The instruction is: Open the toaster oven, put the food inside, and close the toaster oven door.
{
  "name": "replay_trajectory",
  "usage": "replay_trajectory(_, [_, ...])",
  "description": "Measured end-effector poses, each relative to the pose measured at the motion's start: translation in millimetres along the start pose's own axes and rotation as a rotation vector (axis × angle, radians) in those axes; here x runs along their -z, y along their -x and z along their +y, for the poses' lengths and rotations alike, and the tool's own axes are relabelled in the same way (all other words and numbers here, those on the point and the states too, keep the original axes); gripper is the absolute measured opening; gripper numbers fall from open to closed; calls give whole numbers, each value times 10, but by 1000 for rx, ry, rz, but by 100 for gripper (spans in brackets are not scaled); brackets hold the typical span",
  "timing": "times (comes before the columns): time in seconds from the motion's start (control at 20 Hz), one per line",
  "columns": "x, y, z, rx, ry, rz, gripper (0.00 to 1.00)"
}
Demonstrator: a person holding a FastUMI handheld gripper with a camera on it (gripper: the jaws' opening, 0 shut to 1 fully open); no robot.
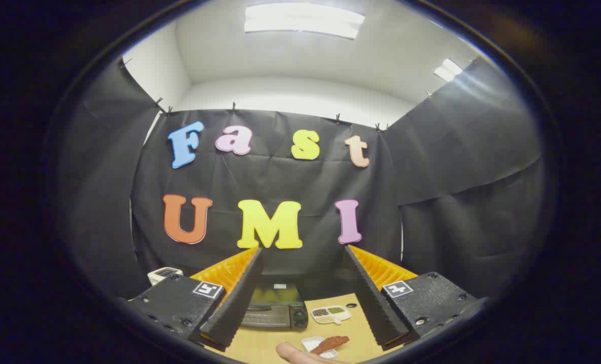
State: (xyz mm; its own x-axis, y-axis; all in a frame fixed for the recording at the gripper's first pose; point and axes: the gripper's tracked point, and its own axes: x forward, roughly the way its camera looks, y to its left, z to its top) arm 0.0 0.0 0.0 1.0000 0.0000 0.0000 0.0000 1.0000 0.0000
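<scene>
A black toaster oven (275, 307) stands on the wooden table (260, 346) beyond my fingers, its glass door closed and its handle across the front. A reddish-brown piece of food (330, 344) lies on a small white dish (313, 344) in front of the oven, to its right. My gripper (303, 253) is held high above the table and stands open, with nothing between its fingers. The left finger (237, 298) overlaps the oven's left side.
A white divided tray (331, 314) with dark and green fillings sits just right of the oven. A white toaster-like appliance (164, 274) stands at the back left. A person's fingertip (300, 354) shows at the table's near edge by the dish.
</scene>
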Motion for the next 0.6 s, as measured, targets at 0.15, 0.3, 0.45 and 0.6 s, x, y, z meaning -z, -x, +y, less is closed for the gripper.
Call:
replay_trajectory(0.15, [-51, 44, 32, -28, 17, -5, 100])
replay_trajectory(0.3, [-98, 53, -16, -29, 23, -18, 100])
replay_trajectory(0.45, [-86, 53, -57, -39, 16, -6, 100])
replay_trajectory(0.6, [-25, 18, -139, -24, 4, 17, 100])
